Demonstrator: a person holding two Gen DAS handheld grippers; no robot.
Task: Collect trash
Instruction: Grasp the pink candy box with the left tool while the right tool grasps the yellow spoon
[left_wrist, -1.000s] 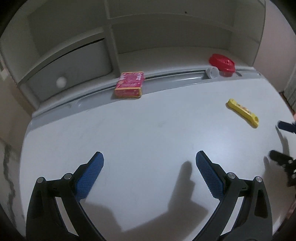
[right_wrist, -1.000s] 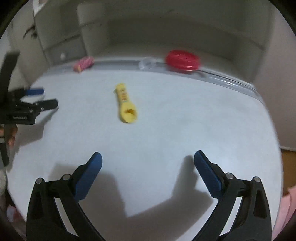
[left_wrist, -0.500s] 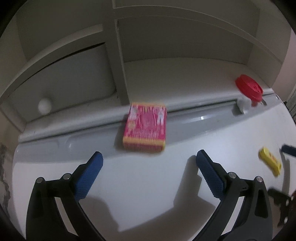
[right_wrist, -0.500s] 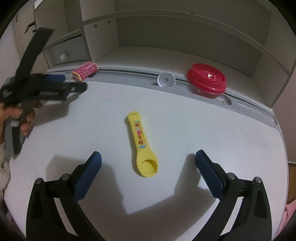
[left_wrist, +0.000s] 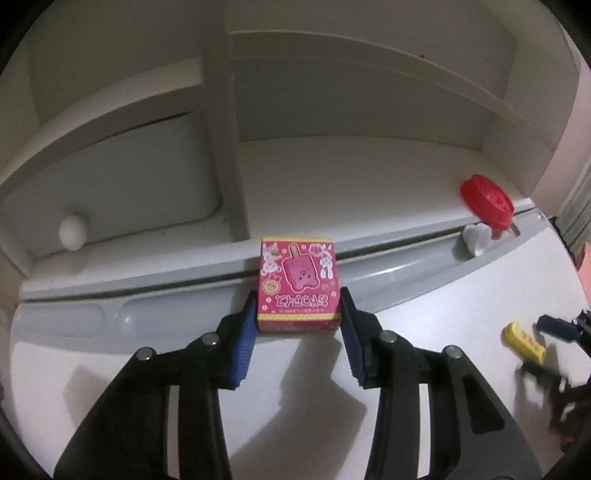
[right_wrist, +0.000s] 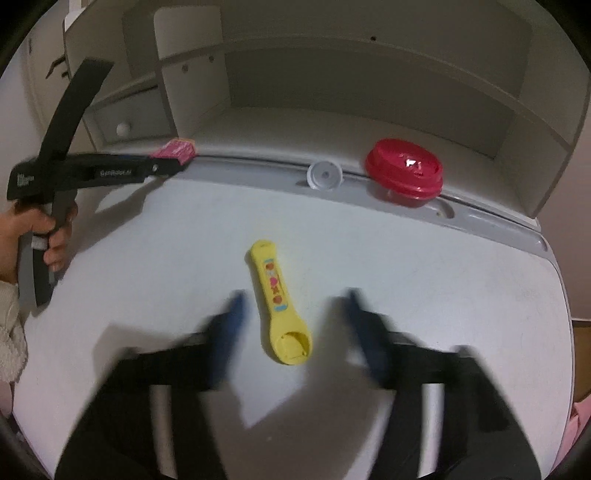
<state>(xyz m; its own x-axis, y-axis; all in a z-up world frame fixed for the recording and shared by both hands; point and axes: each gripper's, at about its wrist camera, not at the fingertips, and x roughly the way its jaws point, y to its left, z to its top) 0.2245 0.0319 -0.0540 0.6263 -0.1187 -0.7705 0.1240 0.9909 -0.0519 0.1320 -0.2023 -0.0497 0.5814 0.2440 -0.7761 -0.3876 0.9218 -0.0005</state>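
A pink ice-pop box (left_wrist: 299, 280) lies at the back of the white desk (left_wrist: 110, 369), against the grey groove. My left gripper (left_wrist: 298, 295) is closing, and its blue pads touch both sides of the box. The right wrist view shows the same box (right_wrist: 177, 149) at the left gripper's (right_wrist: 166, 166) tips. A yellow plastic stick (right_wrist: 277, 291) with a round open end lies flat on the desk. My right gripper (right_wrist: 295, 295) is blurred and closing with the stick between its jaws, a gap left on each side.
A red-lidded container (right_wrist: 404, 168) and a small white cap (right_wrist: 325, 175) sit in the groove at the back right. Behind them rises a white hutch with shelves and a drawer with a round knob (left_wrist: 72, 232). A hand (right_wrist: 51, 236) holds the left gripper's handle.
The left gripper moved forward to the pink box and closed onto its sides. The right gripper came up over the yellow stick and its jaws narrowed around it.
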